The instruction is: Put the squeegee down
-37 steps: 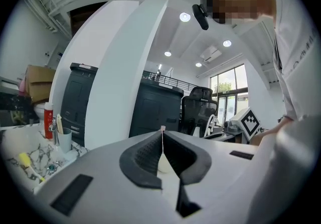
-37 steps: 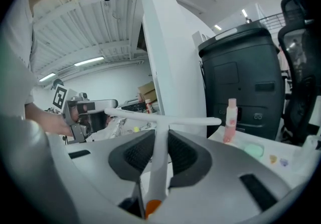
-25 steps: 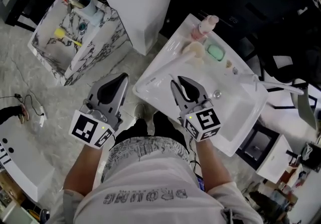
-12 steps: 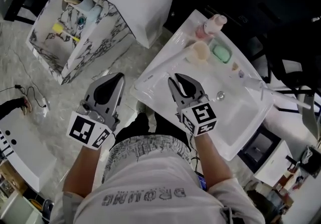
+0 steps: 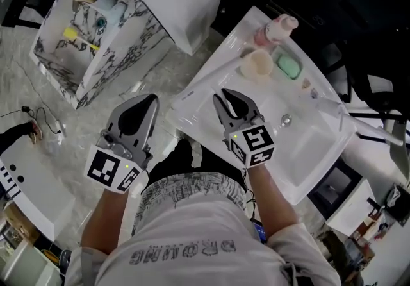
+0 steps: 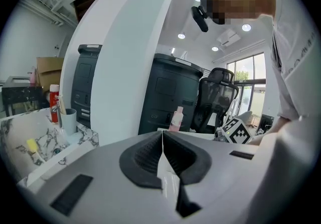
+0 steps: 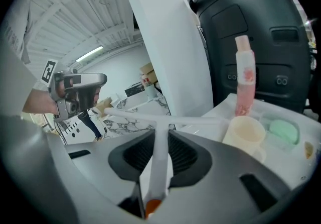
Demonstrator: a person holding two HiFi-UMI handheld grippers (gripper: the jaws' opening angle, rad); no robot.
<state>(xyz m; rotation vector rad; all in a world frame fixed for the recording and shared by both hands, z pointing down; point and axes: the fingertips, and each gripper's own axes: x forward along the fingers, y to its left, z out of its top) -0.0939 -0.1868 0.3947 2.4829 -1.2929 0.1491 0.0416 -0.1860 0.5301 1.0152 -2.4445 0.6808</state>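
Over the last second I have lowered the right gripper toward the near rim of the white sink. It is still clenched on the handle of the squeegee, and the white blade lies crosswise just past its jaw tips. To my mind this is the approach to the set-down, and the release is still to come. The left gripper has sunk a little too. It hangs off to the left of the right one, pinched together on nothing. Ahead and to the right of the right gripper stand a cream cup, a pink bottle and a green soap. I can read no print on the bottle. The bold lettering on the shirt is upside down to me and I won't vouch for it, and the marker cubes bear only square patterns.
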